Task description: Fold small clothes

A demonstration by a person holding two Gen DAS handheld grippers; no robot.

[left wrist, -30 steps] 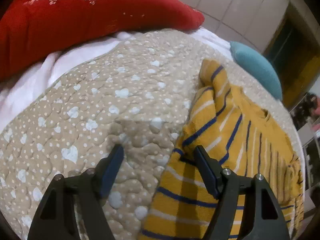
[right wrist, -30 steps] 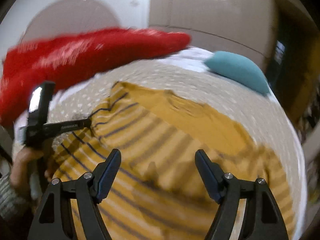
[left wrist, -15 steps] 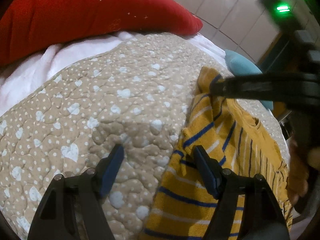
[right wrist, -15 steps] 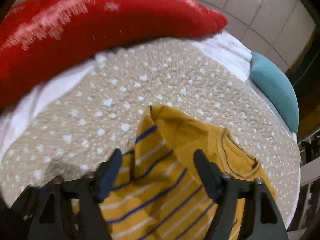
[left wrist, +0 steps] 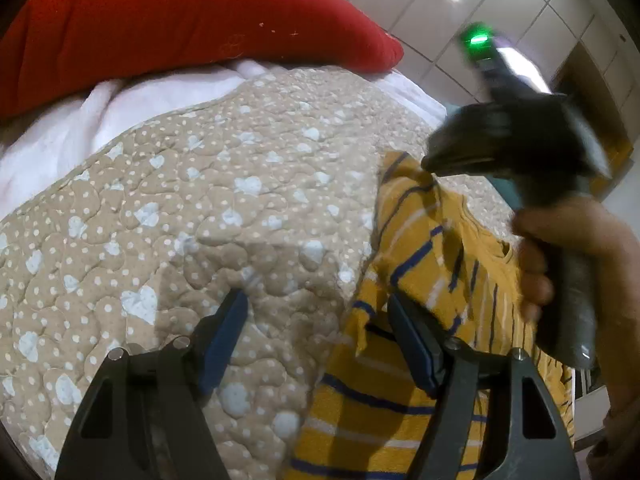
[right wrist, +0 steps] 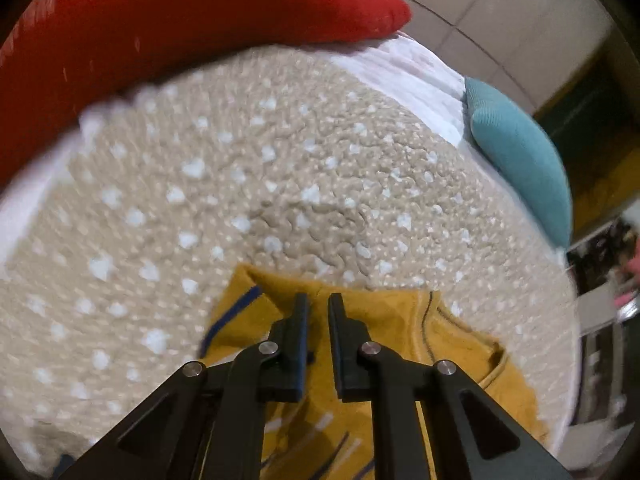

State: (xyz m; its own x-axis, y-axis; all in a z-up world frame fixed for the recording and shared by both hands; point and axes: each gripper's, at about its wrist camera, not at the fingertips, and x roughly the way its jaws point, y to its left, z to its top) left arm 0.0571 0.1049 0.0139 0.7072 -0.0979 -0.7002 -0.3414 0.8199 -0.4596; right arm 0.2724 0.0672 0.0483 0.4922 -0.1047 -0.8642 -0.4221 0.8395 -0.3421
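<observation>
A small yellow shirt (left wrist: 404,364) with blue and white stripes lies on a beige quilt (left wrist: 224,216) with white hearts. My left gripper (left wrist: 316,304) is open low over the quilt, its right finger at the shirt's left edge. My right gripper (right wrist: 318,304) is nearly closed on the shirt's far shoulder corner (right wrist: 280,292), by the collar (right wrist: 436,320). In the left wrist view the right gripper's dark body (left wrist: 516,148) and the hand holding it (left wrist: 580,240) sit over that corner.
A large red pillow (left wrist: 168,20) lies along the far edge of the bed, with a white sheet (left wrist: 132,108) under it. A teal cushion (right wrist: 520,156) rests at the far right. Tiled wall stands behind.
My right gripper moved forward to the shirt's far corner and closed from wide open to nearly shut on it. My left gripper stayed open at the shirt's left edge.
</observation>
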